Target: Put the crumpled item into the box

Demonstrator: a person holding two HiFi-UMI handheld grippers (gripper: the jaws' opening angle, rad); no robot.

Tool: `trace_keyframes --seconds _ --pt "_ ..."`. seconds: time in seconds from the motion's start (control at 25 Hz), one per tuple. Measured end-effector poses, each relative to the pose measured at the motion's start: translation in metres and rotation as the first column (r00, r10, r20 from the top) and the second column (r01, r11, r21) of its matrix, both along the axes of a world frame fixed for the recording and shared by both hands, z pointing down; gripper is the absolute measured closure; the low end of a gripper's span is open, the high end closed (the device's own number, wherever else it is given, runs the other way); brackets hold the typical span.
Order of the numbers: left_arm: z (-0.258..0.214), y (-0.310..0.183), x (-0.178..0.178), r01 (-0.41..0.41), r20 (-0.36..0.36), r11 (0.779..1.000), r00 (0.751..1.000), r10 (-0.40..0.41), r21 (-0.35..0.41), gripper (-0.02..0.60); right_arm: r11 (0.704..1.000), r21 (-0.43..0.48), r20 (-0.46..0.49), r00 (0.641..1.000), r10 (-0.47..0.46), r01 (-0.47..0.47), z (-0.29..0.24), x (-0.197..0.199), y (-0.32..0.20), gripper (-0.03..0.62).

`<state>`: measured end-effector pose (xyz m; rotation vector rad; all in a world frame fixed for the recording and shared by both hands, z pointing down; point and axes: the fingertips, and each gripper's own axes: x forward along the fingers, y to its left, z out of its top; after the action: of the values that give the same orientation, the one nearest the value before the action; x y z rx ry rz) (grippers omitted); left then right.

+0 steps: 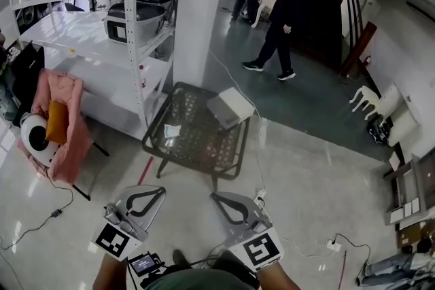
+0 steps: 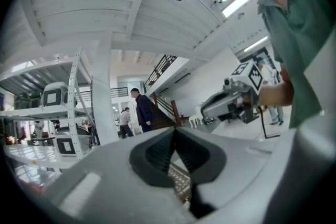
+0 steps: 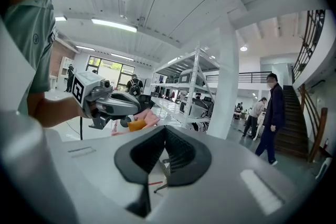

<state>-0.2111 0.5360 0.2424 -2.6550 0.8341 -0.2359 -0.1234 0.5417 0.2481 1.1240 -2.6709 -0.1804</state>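
Both the left gripper (image 1: 161, 191) and right gripper (image 1: 214, 197) are closed tight, nothing in them. Crumpled item (image 1: 171, 130) sits on the mesh table (image 1: 204, 149), box (image 1: 230, 107) near it.

- Left claw (image 2: 174, 132): pale grey shell; black ribbed pads (image 2: 157, 153).
- Left marker cube (image 1: 112, 240): white, with a black square pattern.
- Right claw (image 3: 165, 130): same pale grey with black ribbed lining.
- Right marker cube (image 1: 262, 249): white, with a black square pattern.
- Bench (image 1: 204, 149): black, with an open mesh top.
- Crumpled item (image 1: 171, 131): white.
- Box (image 1: 230, 107): pale grey-white.
- Floor (image 1: 306, 200): glossy off-white nearby, dark grey-green farther off.
- Tape strip (image 1: 145, 171) on the floor: red.
- Jacket (image 1: 71, 132): pink.
- Cushion (image 1: 56, 122): orange-yellow.
- Shelving (image 1: 139, 44): white.
- Pillar (image 1: 200, 3): white.
- Small chair (image 1: 367, 100): white.
- Walking person (image 1: 289, 10): dark clothing.
- Shirt (image 2: 304, 34) of the person holding the claws: green.
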Motion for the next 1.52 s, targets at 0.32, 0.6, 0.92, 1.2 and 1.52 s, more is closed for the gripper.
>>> trace_keyframes --seconds 0.32,0.6,0.92,1.2,1.52 --pt "0.014 -0.027 0.004 0.017 -0.007 0.999 1.000 -0.017 -0.031 0.578 1.000 -0.008 0.006 1.000 -0.029 0.029 0.008 0.002 -0.035 0.588" --pt "0.020 -0.068 0.022 0.090 0.010 0.995 0.996 -0.089 -0.050 0.578 0.995 -0.010 0.032 0.994 -0.101 0.101 0.014 0.017 -0.082 0.588" --pt "0.023 -0.144 0.071 0.175 0.020 0.982 0.985 -0.174 -0.078 0.578 0.980 -0.035 0.050 0.980 -0.193 0.195 0.021 0.061 -0.158 0.588" --pt "0.031 -0.207 0.112 0.262 0.020 0.959 0.965 -0.261 -0.111 0.578 0.962 -0.036 0.052 0.961 -0.270 0.272 0.024 0.102 -0.220 0.588" --pt "0.037 -0.255 0.146 0.310 0.038 0.941 0.951 -0.308 -0.138 0.578 0.947 -0.044 0.079 0.946 -0.315 0.319 0.029 0.132 -0.273 0.588"
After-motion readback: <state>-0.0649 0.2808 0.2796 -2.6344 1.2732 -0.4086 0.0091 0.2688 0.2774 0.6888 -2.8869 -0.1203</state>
